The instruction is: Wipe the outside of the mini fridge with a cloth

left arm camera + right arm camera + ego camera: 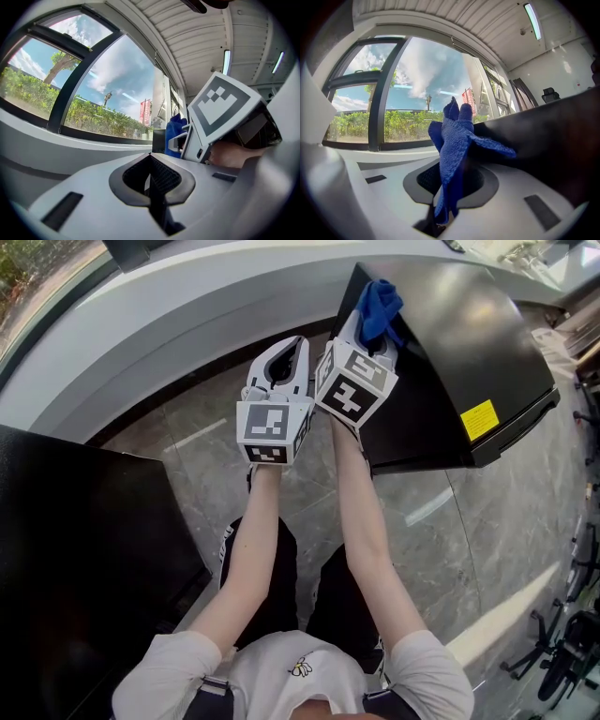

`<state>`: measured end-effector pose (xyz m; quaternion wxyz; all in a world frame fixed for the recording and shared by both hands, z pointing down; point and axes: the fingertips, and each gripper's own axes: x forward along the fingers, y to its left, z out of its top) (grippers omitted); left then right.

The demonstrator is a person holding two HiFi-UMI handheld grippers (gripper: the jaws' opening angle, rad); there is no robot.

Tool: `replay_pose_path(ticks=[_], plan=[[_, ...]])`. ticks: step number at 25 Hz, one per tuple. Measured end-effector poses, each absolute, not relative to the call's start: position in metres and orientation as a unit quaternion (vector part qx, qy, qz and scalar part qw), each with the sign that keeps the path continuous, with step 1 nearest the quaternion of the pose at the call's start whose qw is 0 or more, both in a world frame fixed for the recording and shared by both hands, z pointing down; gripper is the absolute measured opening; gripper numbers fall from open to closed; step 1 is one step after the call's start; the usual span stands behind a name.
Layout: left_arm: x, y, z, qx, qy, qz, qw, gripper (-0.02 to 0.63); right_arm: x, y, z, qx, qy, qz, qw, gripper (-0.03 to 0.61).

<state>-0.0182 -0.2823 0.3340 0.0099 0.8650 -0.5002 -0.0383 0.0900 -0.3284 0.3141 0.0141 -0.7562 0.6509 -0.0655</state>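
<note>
At one o'clock, black mini fridge (450,343). My right gripper (451,178) clamps the blue cloth (454,136) against its nine-o'clock edge. Cloth soft, limp, light; hold it bunched, deep between jaws. My left gripper (151,174): jaws together, empty, alongside.

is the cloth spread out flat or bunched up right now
Bunched up: the blue cloth is pinched between the shut right tongs, its crumpled folds sticking out past the tips.
</note>
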Motion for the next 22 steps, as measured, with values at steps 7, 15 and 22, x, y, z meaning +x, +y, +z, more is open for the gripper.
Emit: replay_pose_path(ticks=[7,15,22], plan=[[-0.006,-0.274,0.324,0.872,-0.487,-0.052,0.008,0.005,0.104,-0.292,0.316,-0.767,0.638,-0.069,0.007,0.083],[0.026,-0.249,0.308,0.897,-0.433,-0.089,0.012,0.005,0.118,-0.261,0.309,-0.772,0.633,-0.064,0.0,0.083],[0.015,-0.243,0.31,0.888,-0.45,-0.069,0.058,0.005,0.126,-0.251,0.309,-0.766,0.641,-0.044,0.0,0.083]])
